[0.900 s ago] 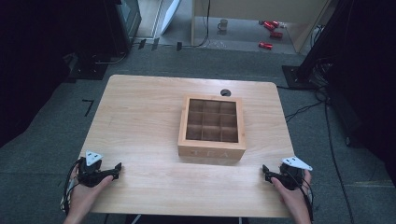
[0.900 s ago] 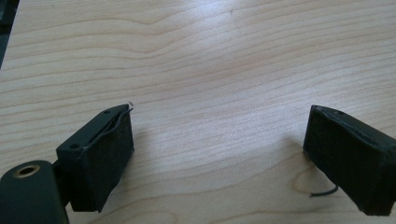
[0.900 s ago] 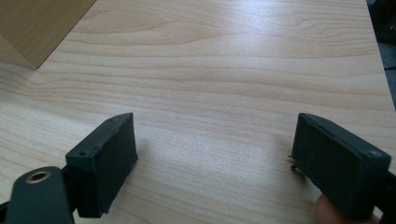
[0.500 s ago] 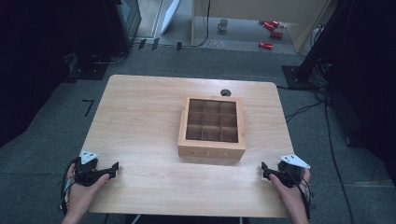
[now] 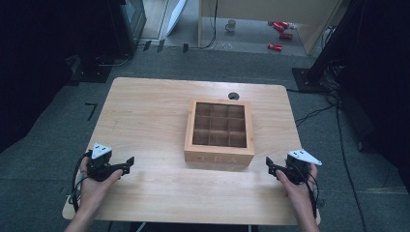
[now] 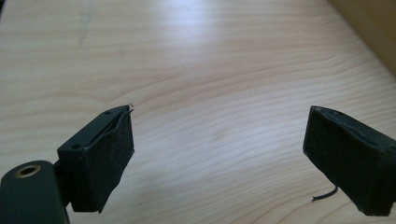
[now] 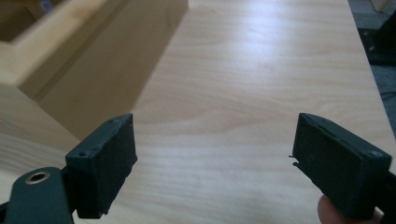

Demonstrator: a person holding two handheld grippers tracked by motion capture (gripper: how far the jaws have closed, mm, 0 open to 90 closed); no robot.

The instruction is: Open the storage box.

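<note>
- Left gripper [image 5: 129, 161], at the lower left of the high view: its two black jaws stand spread with nothing between them. In the left gripper view the pads [image 6: 109, 156] frame only bare wood grain.
- Right gripper [image 5: 267, 163], at the lower right of the high view: jaws also spread wide and empty. In the right gripper view a fingertip shows at the bottom right corner beneath one pad [image 7: 334, 163].
- Each gripper is held in a hand low over the wooden table [image 5: 145, 111], tips pointing inward toward the frame's centre.
- The wooden tea box [image 5: 219, 132] sits just right of centre in the high view, its top showing nine compartments, the word TEA on its near face. It lies between the two grippers, apart from both, nearer the right one. Whether a clear lid covers it cannot be told.
- Risk, as a judgement: the right gripper sits close to the box's near corner, which fills the upper left of the right gripper view. A quick inward sweep could knock the corner and skew the box.
- Risk: a light box on smooth wood may slide if pushed from one side alone.
- Risk: a trailing cable by either hand could snag the table edge.
</note>
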